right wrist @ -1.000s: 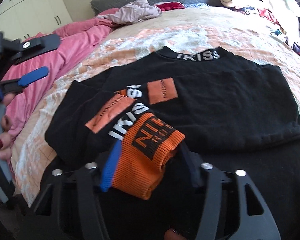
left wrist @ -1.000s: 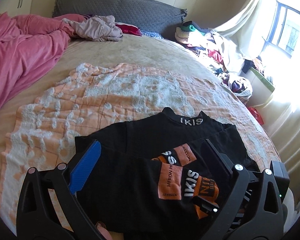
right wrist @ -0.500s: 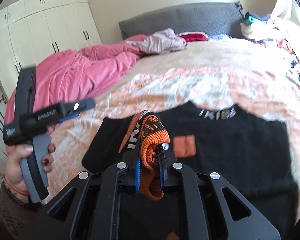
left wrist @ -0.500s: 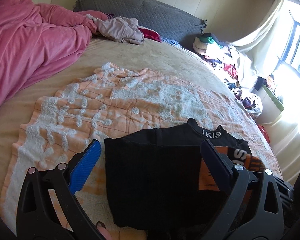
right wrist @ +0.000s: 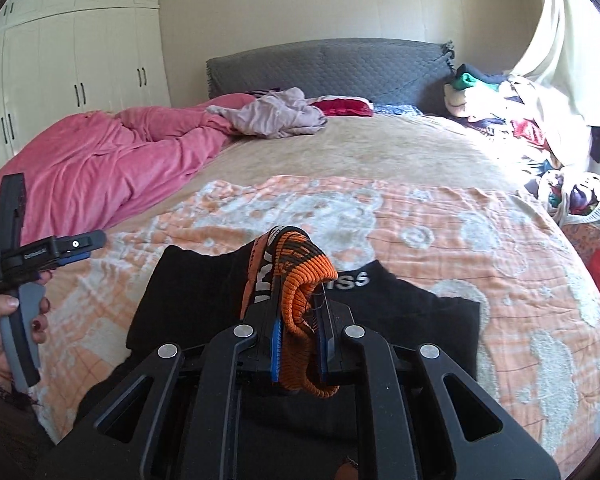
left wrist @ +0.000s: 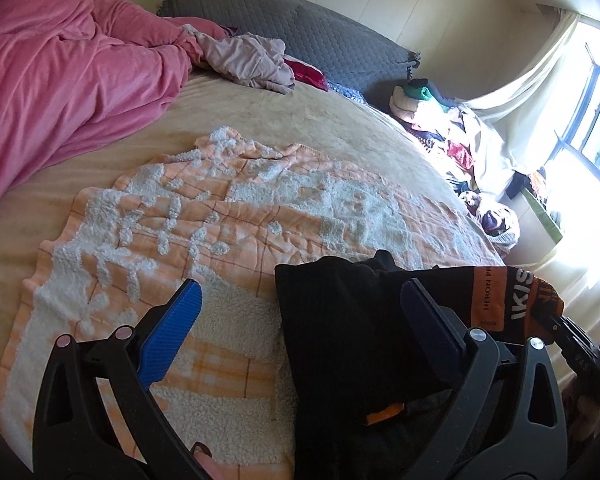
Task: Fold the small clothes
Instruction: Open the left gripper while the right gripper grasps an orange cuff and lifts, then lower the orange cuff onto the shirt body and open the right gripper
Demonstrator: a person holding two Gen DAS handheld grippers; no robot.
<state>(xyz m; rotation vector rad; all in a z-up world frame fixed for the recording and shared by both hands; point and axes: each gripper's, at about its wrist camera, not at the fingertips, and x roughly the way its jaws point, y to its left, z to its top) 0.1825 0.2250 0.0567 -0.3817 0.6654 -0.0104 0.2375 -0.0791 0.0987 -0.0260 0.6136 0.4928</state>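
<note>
Bed (right wrist: pixel 380 148) with orange blanket (right wrist: pixel 440 216): black sweater (right wrist: pixel 400 312) lies there partly folded; my right gripper (right wrist: pixel 300 344) clamps its orange cuff (right wrist: pixel 304 276) (sleeve fold unfinished), left gripper (left wrist: pixel 300 320) spread, empty.

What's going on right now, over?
Right tongs shut on orange cuff of black top. Left tongs open, empty. Nothing in the way.
</note>
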